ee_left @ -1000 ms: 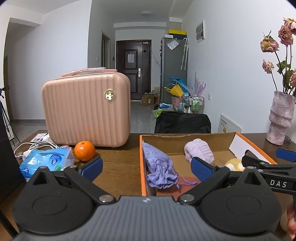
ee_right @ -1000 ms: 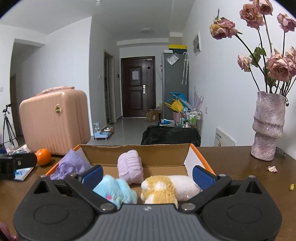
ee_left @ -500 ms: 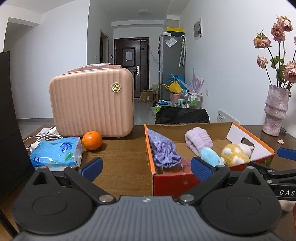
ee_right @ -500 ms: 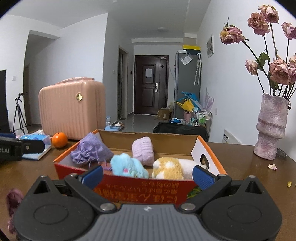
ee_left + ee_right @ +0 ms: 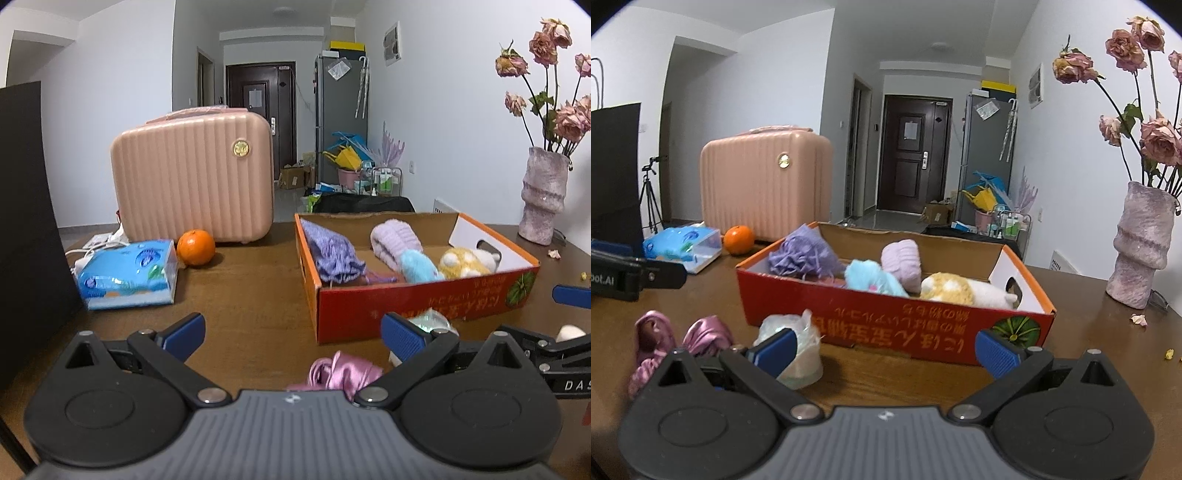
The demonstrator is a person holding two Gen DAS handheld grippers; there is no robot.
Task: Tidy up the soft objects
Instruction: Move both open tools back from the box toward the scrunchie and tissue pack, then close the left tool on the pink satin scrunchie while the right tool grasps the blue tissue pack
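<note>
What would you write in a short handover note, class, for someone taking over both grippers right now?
Left gripper: open, empty, above the table.
Right gripper: open, empty, facing the box's front.
In the cardboard box: purple knit pouch, lilac knit roll, blue plush, yellow-and-white plush.
Still out on the table, in front of the box: pink satin scrunchie and a plastic-wrapped soft item.
Left: box those two. The wrapped item lies nearest the right gripper, the scrunchie nearest the left.
</note>
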